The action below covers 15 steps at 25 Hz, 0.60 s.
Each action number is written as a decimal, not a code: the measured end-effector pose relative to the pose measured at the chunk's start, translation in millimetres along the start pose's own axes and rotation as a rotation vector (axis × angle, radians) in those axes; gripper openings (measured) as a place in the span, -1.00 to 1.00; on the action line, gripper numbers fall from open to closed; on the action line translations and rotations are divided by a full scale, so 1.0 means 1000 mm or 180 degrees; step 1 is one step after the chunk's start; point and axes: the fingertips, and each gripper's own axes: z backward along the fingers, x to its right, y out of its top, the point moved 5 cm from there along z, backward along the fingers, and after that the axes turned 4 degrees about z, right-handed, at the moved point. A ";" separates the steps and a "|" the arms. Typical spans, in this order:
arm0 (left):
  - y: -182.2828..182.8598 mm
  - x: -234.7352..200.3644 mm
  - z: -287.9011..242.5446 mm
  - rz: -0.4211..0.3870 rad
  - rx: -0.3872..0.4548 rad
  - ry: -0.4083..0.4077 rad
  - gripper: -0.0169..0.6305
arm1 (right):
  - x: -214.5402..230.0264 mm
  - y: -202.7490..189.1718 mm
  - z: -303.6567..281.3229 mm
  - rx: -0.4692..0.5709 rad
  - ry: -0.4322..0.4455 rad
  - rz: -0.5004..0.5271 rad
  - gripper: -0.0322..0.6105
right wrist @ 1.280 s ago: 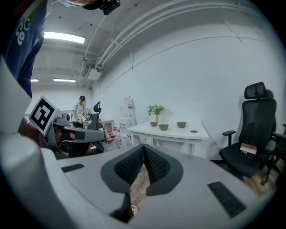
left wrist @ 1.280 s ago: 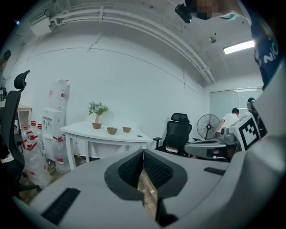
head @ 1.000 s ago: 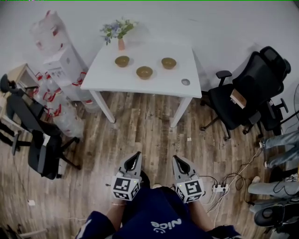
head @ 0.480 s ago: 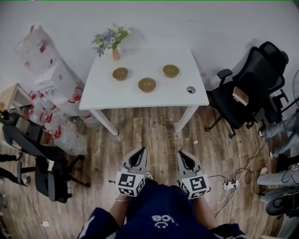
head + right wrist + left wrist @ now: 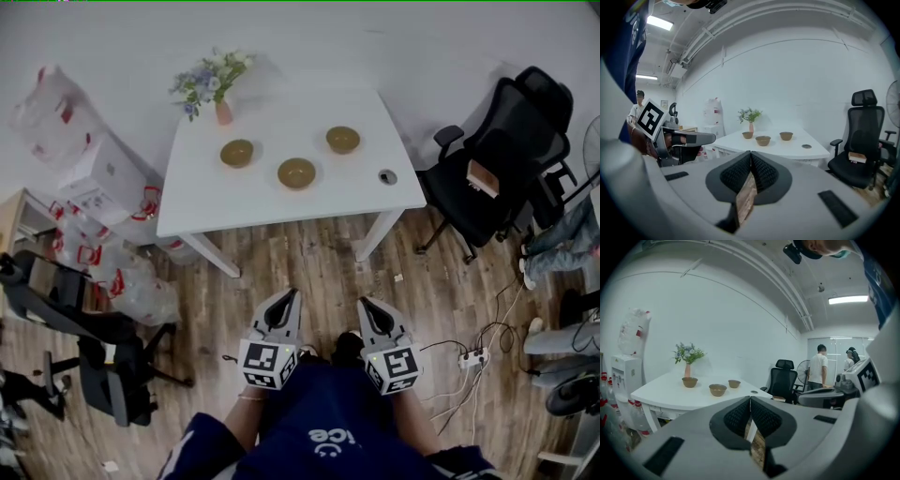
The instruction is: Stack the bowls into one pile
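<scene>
- Left gripper (image 5: 292, 293) is being held low above the wooden floor (image 5: 309, 267), close in front of the person's dark blue top (image 5: 323, 431). Its jaws are being kept pressed together, with nothing gripped between them.
- Right gripper (image 5: 364, 302) is being held just beside it at about the same height. It is likewise being kept clenched and empty, and both grippers are being pointed toward the table.
- The wooden floor is being shown under and around the table, with cables and a power strip (image 5: 473, 357) lying on it at the right.
- The white table (image 5: 281, 206) is being seen ahead of both grippers, well apart from them, against a white wall.
- A black office chair (image 5: 506, 150) is being seen just right of the table.
- Boxes and plastic-wrapped packs (image 5: 89, 178) are being seen piled at the table's left.
- The task's three brown bowls are being shown upright on the tabletop, apart from one another and none stacked.
- The left bowl (image 5: 236, 153) is being seen near the vase, the middle bowl (image 5: 296, 172) nearest the table's front edge, and the right bowl (image 5: 343, 140) farther back.
- A pink vase (image 5: 223, 112) of flowers is being seen at the table's back left corner.
- A small round object (image 5: 387, 176) is being seen near the table's right edge; what it is cannot be told.
</scene>
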 end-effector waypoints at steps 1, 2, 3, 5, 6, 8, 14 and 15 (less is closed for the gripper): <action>0.000 -0.003 -0.002 0.0016 -0.0011 0.0017 -0.89 | 0.000 0.001 -0.005 0.0001 0.0023 0.0005 -0.83; 0.000 -0.007 -0.004 0.0027 -0.0024 0.0034 -0.89 | 0.001 0.003 -0.011 0.0000 0.0045 0.0007 -0.83; 0.000 -0.009 -0.007 0.0031 -0.0036 0.0050 -0.89 | 0.003 0.004 -0.017 0.0000 0.0065 0.0001 -0.83; -0.001 -0.013 -0.011 0.0027 -0.0050 0.0088 -0.89 | 0.007 0.006 -0.027 -0.0002 0.0119 -0.0035 -0.83; -0.001 -0.015 -0.012 0.0031 -0.0049 0.0117 -0.89 | 0.009 0.006 -0.033 -0.0014 0.0160 -0.0050 -0.83; -0.002 -0.020 -0.018 0.0066 -0.0044 0.0204 -0.89 | 0.014 0.006 -0.047 -0.0037 0.0256 -0.0046 -0.83; 0.003 -0.046 -0.053 0.0201 -0.0051 0.0534 -0.89 | 0.046 0.014 -0.108 -0.0023 0.0569 0.0013 -0.83; 0.006 -0.051 -0.063 0.0224 -0.0044 0.0593 -0.89 | 0.053 0.017 -0.120 -0.0018 0.0615 0.0025 -0.83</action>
